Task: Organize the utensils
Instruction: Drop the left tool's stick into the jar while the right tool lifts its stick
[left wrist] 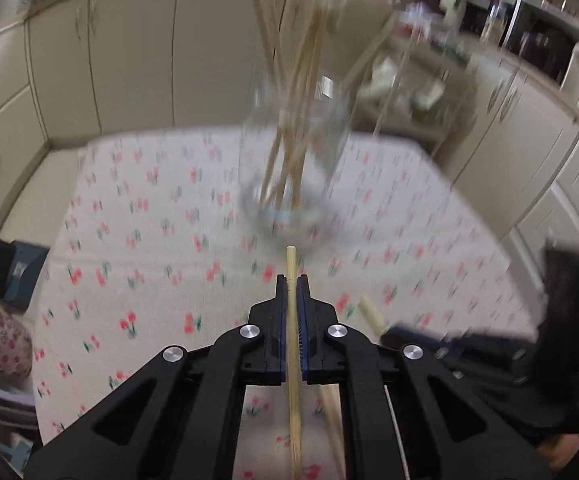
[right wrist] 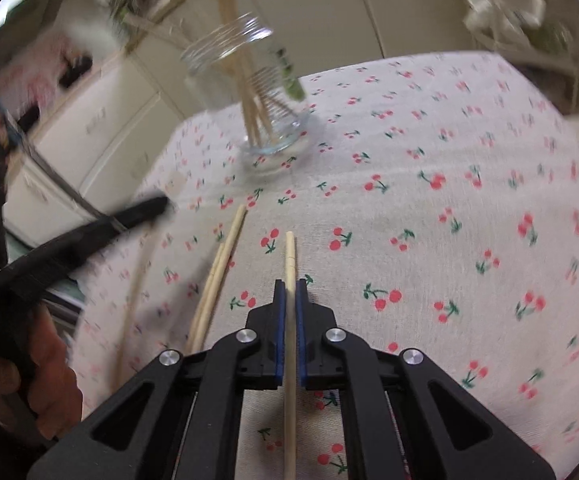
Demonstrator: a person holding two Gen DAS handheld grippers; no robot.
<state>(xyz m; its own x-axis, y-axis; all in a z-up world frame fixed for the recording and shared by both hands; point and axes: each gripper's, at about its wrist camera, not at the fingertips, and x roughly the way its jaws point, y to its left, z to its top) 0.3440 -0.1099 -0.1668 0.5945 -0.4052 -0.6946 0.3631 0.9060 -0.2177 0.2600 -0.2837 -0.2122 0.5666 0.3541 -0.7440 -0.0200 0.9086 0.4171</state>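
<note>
Gripping one chopstick (left wrist: pixel 292 344) in my left claw (left wrist: pixel 292 280), another (right wrist: pixel 290 320) in my right claw (right wrist: pixel 290 284); jar (right wrist: pixel 249 92) stands far.

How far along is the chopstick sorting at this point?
Done: several chopsticks already stand in the glass jar. In hand: the left gripper and the right gripper are each shut on one chopstick. Left: at least two loose chopsticks still lie on the tablecloth.
</note>
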